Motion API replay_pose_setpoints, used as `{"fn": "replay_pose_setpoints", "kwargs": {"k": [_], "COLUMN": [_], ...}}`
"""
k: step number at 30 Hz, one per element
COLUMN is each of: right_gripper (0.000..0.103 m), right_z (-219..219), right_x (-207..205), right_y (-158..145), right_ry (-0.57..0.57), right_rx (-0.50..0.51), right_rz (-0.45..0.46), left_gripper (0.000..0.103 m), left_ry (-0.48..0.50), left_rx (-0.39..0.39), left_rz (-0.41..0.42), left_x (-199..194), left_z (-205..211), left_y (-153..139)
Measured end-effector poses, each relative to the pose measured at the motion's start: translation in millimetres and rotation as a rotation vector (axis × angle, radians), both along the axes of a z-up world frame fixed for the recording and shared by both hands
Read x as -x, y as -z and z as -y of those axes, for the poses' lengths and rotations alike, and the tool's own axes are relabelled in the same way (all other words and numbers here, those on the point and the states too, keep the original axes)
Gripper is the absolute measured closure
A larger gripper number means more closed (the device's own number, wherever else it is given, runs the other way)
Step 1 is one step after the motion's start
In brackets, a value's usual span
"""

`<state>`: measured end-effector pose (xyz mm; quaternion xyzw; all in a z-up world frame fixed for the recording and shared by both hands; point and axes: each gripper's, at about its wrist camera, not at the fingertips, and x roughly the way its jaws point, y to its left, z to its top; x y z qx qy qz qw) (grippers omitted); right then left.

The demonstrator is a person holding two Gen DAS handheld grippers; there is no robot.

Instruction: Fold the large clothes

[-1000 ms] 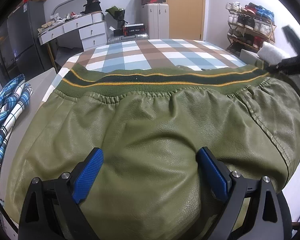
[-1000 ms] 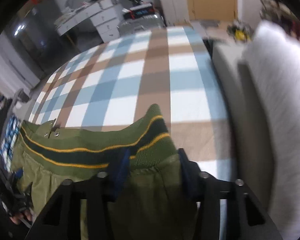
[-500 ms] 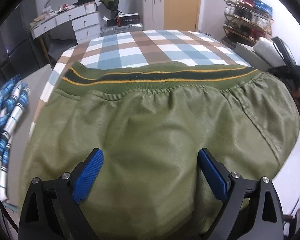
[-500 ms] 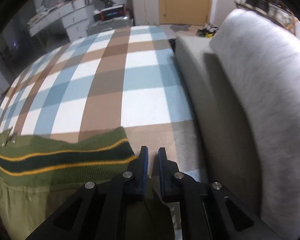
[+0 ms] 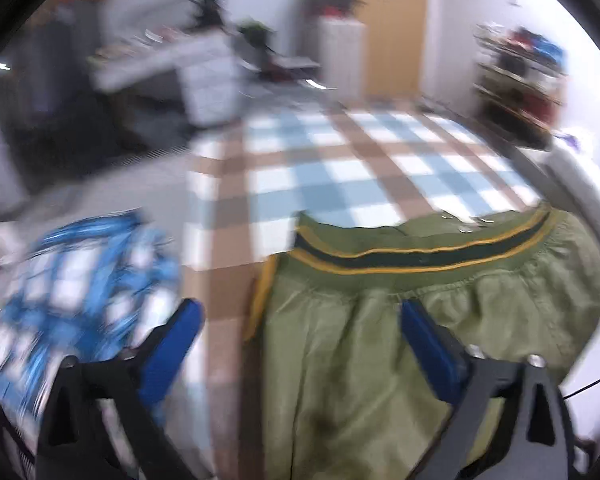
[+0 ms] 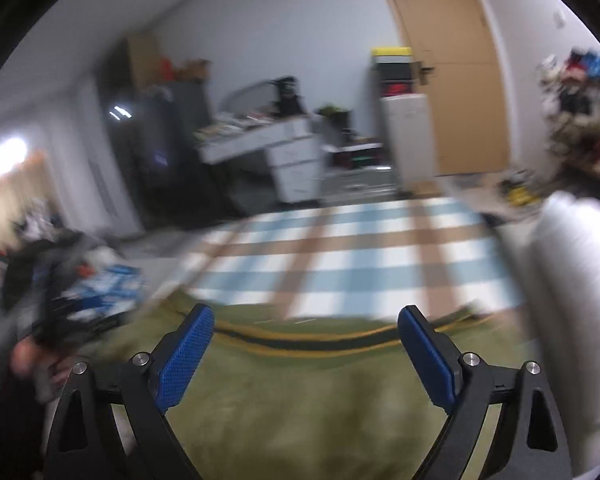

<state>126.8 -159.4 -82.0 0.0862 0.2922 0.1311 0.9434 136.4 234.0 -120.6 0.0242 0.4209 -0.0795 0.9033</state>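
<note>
Both jaws opening, nothing gripped: left gripper point(image 5: 300, 332); right gripper point(image 6: 306, 336) over green jacket point(image 6: 300, 400) on plaid cloth point(image 6: 360, 256).

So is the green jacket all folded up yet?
Partly. The green jacket lies as a compact block on the checked cloth, striped hem on top. Neither the left gripper nor the right gripper holds it; both jaws are opening. The blue plaid garment looks unfolded.

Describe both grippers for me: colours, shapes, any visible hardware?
Both match. The left gripper and right gripper each have two black angular fingers with triangular cut-outs, silver bolt heads and blue textured pads. No markings show.
</note>
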Motion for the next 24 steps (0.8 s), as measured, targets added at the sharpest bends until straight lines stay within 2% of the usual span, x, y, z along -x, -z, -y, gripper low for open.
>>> {"fn": "replay_pose_setpoints", "kwargs": {"k": [3,4,6,7,9,10,11,12,13,16,17,19,21,24], "right_gripper": [0.009,0.009,0.009,0.009,0.009,0.009,0.009,0.009,0.009,0.009,0.009,0.009,0.009,0.009], "right_z": [-20,-23,-28,-27,-26,-26,-25,-24,-24,-21,-21,-23,-24,-27], "right_x": [17,21,29,32,35,38,38,37,36,30,30,30,29,28], "right_y": [22,28,42,45,58,61,65,69,71,82,84,87,87,86], "right_ry": [-0.047,-0.053,-0.063,-0.06,-0.052,-0.048,-0.033,-0.025,-0.022,0.006,0.003,0.008,-0.002,-0.011], "right_rx": [-0.084,-0.099,-0.11,-0.103,-0.074,-0.062,-0.046,-0.043,-0.045,-0.046,-0.052,-0.047,-0.052,-0.05], "right_rz": [0.009,0.006,-0.012,-0.022,-0.046,-0.054,-0.067,-0.078,-0.091,-0.138,-0.141,-0.137,-0.133,-0.126], "left_gripper": [0.001,0.002,0.009,0.025,0.034,0.044,0.062,0.075,0.1,0.099,0.099,0.099,0.099,0.099], "left_ry": [0.11,0.108,0.132,0.174,0.21,0.218,0.217,0.221,0.208,0.214,0.188,0.154,0.14,0.119], "left_rx": [-0.015,-0.005,0.095,0.138,0.076,0.058,0.055,0.059,0.034,-0.102,-0.139,-0.147,-0.199,-0.208], "left_rz": [-0.154,-0.209,-0.302,-0.338,-0.287,-0.279,-0.276,-0.282,-0.263,-0.198,-0.184,-0.188,-0.169,-0.158], "left_x": [-46,-57,-67,-68,-64,-60,-57,-53,-49,-37,-39,-41,-41,-45], "left_z": [8,7,7,11,18,23,25,29,33,50,51,50,50,39], "left_y": [23,32,44,48,46,45,43,40,35,25,26,25,25,29]}}
